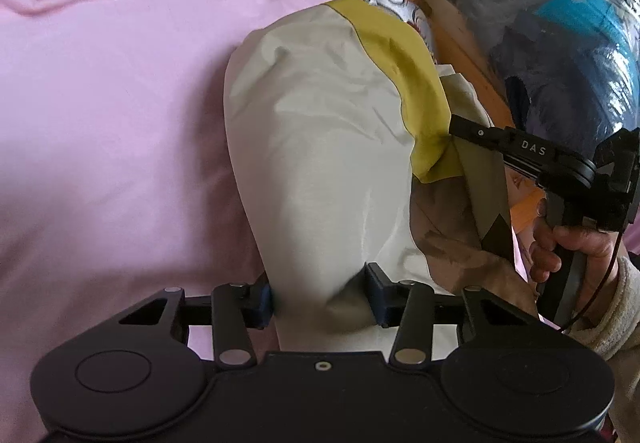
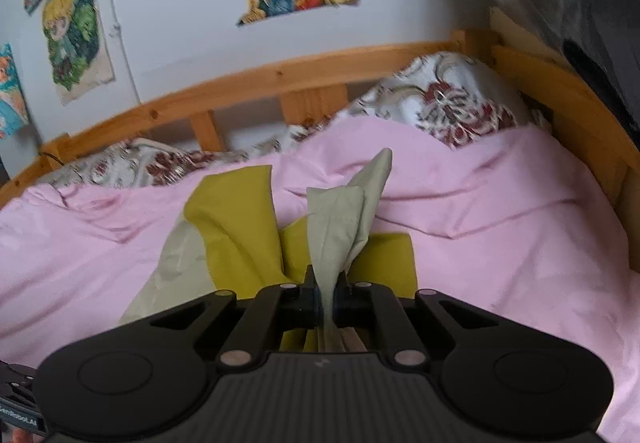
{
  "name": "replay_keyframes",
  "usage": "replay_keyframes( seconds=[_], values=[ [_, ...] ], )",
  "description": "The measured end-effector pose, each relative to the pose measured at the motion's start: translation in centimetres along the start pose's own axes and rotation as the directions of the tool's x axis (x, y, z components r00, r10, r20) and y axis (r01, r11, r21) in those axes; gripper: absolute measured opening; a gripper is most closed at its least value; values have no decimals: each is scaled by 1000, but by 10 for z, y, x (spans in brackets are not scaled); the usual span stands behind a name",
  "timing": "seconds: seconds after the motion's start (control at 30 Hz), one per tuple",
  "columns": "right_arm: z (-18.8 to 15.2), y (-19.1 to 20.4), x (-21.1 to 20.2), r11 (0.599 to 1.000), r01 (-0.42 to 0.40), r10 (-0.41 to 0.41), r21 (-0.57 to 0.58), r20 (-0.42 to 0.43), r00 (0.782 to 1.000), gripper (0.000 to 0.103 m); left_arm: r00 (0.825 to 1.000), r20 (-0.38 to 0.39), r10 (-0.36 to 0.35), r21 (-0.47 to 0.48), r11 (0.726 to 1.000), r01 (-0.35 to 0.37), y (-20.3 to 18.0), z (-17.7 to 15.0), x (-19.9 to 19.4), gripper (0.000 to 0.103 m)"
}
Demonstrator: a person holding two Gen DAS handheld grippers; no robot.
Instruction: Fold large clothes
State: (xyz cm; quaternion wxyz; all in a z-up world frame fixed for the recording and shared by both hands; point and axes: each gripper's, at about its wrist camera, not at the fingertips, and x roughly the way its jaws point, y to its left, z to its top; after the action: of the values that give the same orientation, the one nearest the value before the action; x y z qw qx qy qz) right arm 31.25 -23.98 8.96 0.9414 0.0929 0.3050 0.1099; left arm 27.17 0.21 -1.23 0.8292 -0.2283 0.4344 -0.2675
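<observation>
A pale grey garment with a yellow-green panel (image 1: 320,131) lies over the pink bed cover (image 1: 112,103). My left gripper (image 1: 320,297) stands around a bunched end of the grey cloth, jaws wide apart, the cloth filling the gap. My right gripper (image 2: 327,303) is shut on a thin fold of the grey cloth (image 2: 340,219), which stands up ahead of it, with yellow-green cloth (image 2: 236,227) on both sides. The right gripper also shows in the left wrist view (image 1: 452,127), pinching the garment's yellow edge and lifting it, held by a hand (image 1: 568,243).
A wooden bed frame (image 2: 280,83) runs behind the bed, with flowered pillows (image 2: 452,107) against it. A plastic-wrapped bundle (image 1: 560,23) stands past the bed's right edge. Posters hang on the white wall (image 2: 168,3).
</observation>
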Motion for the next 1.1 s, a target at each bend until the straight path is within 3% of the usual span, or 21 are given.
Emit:
replay_keyframes(
  seconds=[0.23,0.53,0.7,0.87,0.93,1.03,1.1],
  values=[
    [18,37,4,993,-117,116,11,78,990,6,997,35,76,27,997,-77,17,33,-55,46],
    [34,90,69,964,-262,257,40,112,960,6,973,98,209,43,976,-214,66,62,-113,46],
    [16,106,116,970,-243,242,27,45,969,6,969,72,237,-4,971,-237,104,52,-105,47],
    [0,98,139,986,-167,167,14,-2,986,8,955,107,277,3,960,-279,106,36,-99,55],
    [-4,95,139,990,-140,140,-13,-6,990,12,944,117,309,7,950,-311,100,34,-96,61],
    [-6,93,131,991,-125,125,-37,-2,992,35,921,130,368,32,926,-375,89,31,-86,73],
    [-9,91,124,991,-124,124,-49,5,992,64,904,140,403,68,907,-415,81,28,-76,81]
  ],
)
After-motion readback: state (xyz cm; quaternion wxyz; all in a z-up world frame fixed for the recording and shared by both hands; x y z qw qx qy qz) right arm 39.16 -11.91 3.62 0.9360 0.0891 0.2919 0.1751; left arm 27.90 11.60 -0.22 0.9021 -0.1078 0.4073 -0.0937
